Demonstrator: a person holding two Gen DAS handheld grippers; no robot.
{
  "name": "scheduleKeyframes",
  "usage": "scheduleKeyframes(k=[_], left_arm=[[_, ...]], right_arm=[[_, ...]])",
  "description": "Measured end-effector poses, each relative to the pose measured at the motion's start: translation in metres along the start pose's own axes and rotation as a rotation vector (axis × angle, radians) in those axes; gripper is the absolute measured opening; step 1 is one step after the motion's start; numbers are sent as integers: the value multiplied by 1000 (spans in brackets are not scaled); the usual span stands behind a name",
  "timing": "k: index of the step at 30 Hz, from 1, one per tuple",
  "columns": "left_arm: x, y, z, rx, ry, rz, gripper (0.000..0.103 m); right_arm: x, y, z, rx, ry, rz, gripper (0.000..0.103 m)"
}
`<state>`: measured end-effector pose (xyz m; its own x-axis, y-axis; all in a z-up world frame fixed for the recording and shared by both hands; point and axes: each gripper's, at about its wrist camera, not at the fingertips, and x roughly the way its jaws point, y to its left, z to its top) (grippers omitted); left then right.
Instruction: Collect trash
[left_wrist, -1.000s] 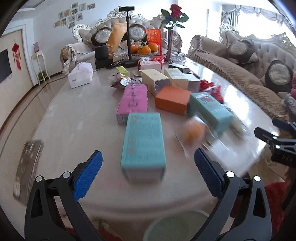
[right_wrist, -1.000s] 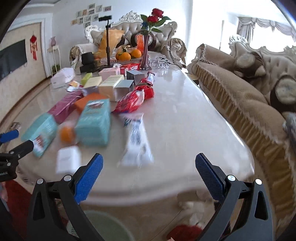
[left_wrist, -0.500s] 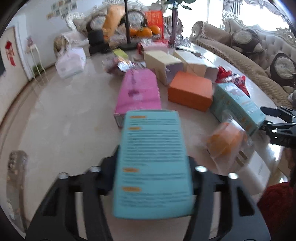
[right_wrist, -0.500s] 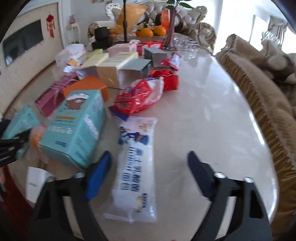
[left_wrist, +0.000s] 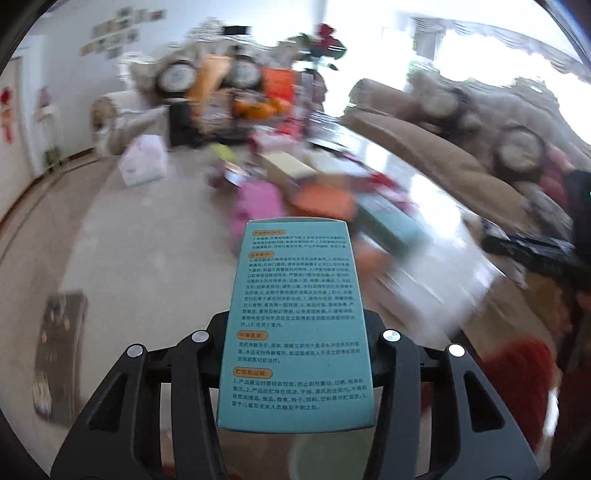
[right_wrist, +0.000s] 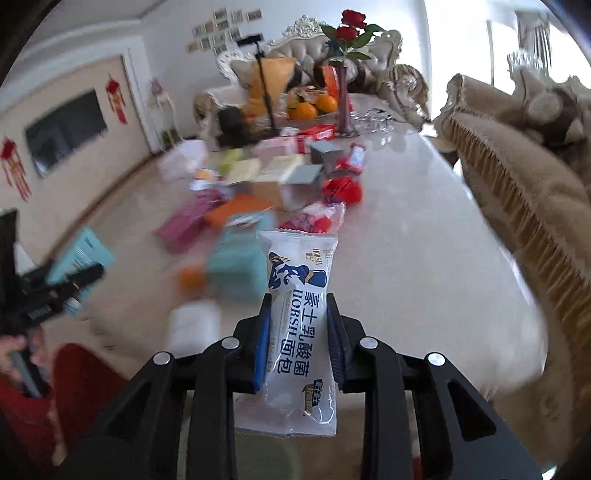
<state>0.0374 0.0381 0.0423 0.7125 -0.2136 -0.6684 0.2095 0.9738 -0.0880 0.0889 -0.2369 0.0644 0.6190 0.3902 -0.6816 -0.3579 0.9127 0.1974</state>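
My left gripper (left_wrist: 295, 332) is shut on a teal box (left_wrist: 295, 325) with printed text and holds it lifted above the marble table (left_wrist: 147, 251). The same box shows in the right wrist view (right_wrist: 79, 258) at the left. My right gripper (right_wrist: 299, 325) is shut on a white bread wrapper (right_wrist: 301, 325) with blue print, held above the table's near edge (right_wrist: 424, 295). More trash lies on the table: a teal box (right_wrist: 240, 266), an orange box (right_wrist: 236, 210), a pink box (right_wrist: 184, 223) and red wrappers (right_wrist: 341, 190).
A pale green bin (left_wrist: 325, 458) sits below the table's near edge. A vase of roses (right_wrist: 345, 74), a fruit bowl (right_wrist: 312, 105) and a stand (right_wrist: 264, 81) are at the far end. A sofa (right_wrist: 517, 177) runs along the right. A white tissue box (left_wrist: 142, 164) is far left.
Both grippers closed on their items and lifted them: the left raised the teal box, the right picked the bread wrapper off the table and pulled back.
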Motion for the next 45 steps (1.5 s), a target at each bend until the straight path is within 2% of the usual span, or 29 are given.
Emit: scheduleKeyframes(k=[2, 4, 6, 7, 10, 12, 15, 16, 17, 18, 19, 20, 24, 27, 29, 31, 33, 34, 36, 38, 41, 45], left_arm=[[-13, -17, -28, 24, 48, -81, 47], [-9, -34, -68, 23, 151, -177, 47], [14, -46, -104, 26, 257, -200, 47], [38, -50, -126, 11, 335, -191, 47], [95, -55, -169, -12, 496, -160, 47], [123, -57, -189, -18, 581, -164, 47], [143, -55, -205, -31, 639, -147, 49], [146, -54, -206, -36, 648, -136, 53], [149, -54, -207, -38, 653, -108, 73], [150, -52, -209, -34, 641, -62, 82], [148, -50, -210, -34, 619, -49, 87], [145, -47, -210, -40, 588, -48, 88], [137, -44, -206, -66, 567, -68, 92], [108, -44, -188, -1, 515, -35, 92], [71, -38, -158, 6, 441, -46, 92], [35, -22, -114, -18, 309, -68, 92], [15, -4, -72, -20, 191, -14, 92], [10, 7, -42, -18, 116, 53, 92], [17, 23, 3, -26, 29, 161, 92], [38, 38, 43, -58, -8, 202, 92], [88, 57, 86, -95, 42, 187, 92], [138, 59, 101, -65, 125, 242, 92]], right_arm=[[-15, 8, -26, 34, 30, 68, 26], [-13, 20, -68, 99, 138, 181, 26], [5, 29, -104, 134, 246, 219, 26], [26, 34, -132, 161, 334, 199, 26], [82, 41, -189, 195, 515, 137, 26], [103, 44, -207, 197, 568, 117, 26], [126, 48, -223, 183, 624, 103, 26], [131, 52, -224, 170, 635, 91, 28], [133, 54, -224, 159, 647, 84, 33], [136, 56, -223, 149, 650, 75, 56], [138, 59, -222, 139, 641, 59, 70], [137, 58, -220, 134, 629, 48, 81], [116, 50, -222, 141, 582, 4, 81], [83, 40, -205, 114, 485, -52, 80], [42, 31, -174, 116, 337, -78, 80], [2, 18, -136, 144, 183, -92, 80], [-20, 7, -99, 160, 58, -113, 81], [-26, 0, -70, 161, -19, -120, 81], [-18, -5, -27, 148, -92, -152, 81], [1, -8, 6, 136, -118, -151, 81], [46, -19, 49, 125, -90, -128, 81], [96, -26, 76, 99, -5, -131, 81]])
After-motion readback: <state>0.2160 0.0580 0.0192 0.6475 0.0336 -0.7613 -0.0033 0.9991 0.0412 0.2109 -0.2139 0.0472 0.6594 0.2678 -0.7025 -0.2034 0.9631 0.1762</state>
